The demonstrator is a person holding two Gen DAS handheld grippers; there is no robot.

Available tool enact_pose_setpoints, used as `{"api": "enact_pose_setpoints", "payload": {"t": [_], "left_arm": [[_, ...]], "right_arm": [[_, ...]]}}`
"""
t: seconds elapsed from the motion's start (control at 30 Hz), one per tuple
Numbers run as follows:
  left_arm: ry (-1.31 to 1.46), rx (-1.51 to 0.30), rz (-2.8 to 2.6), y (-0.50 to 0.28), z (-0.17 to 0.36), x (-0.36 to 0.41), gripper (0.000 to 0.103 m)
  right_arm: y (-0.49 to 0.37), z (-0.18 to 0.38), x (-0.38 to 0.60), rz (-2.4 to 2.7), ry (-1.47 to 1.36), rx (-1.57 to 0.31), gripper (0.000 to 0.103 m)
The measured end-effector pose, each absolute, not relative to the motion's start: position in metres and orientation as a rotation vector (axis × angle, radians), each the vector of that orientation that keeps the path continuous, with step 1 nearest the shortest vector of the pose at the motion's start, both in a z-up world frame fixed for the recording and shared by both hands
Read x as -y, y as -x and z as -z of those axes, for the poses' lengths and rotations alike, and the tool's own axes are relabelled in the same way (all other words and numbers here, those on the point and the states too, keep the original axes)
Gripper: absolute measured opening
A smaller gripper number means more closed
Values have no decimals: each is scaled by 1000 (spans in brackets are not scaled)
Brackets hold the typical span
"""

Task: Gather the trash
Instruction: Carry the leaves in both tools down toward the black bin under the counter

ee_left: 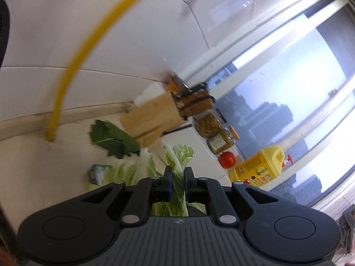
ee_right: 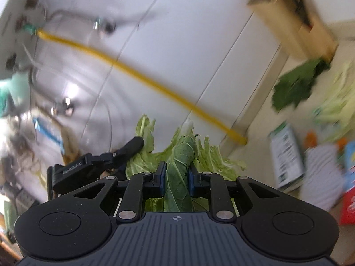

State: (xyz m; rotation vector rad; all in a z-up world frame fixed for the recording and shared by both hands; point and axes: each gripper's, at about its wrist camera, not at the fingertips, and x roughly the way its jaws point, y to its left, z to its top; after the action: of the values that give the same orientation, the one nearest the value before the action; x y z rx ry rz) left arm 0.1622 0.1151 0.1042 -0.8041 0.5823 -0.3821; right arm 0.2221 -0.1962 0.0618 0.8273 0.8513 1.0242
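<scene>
Clamping leaves, both claws near wall (ee_left: 66, 22).

1. The right gripper (ee_right: 176, 178) fills the lower frame; its jaws are closed on a rolled dark green leaf (ee_right: 179, 177), with pale cabbage leaves (ee_right: 213, 159) bunched behind it.
2. The left gripper (ee_right: 99, 166) reaches in from the left, its black fingertip (ee_right: 135, 143) touching a pale leaf.
3. A yellow hose (ee_right: 137, 73) crosses the white tiled wall (ee_right: 177, 44); it meets the counter (ee_right: 255, 155) at right.
4. Upper right, blurred: a wooden knife block (ee_right: 295, 31); below it a loose dark leaf (ee_right: 295, 86); further down, a printed carton (ee_right: 286, 157).
</scene>
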Motion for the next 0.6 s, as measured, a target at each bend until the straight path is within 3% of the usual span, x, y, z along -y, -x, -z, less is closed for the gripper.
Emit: {"api": "enact_pose_setpoints", "payload": {"t": [0.6], "left_arm": [[892,-638,126,-57,-36,-254,10]], "right_arm": [[-165,-15,12,-1170,-689,-1152,27]]}}
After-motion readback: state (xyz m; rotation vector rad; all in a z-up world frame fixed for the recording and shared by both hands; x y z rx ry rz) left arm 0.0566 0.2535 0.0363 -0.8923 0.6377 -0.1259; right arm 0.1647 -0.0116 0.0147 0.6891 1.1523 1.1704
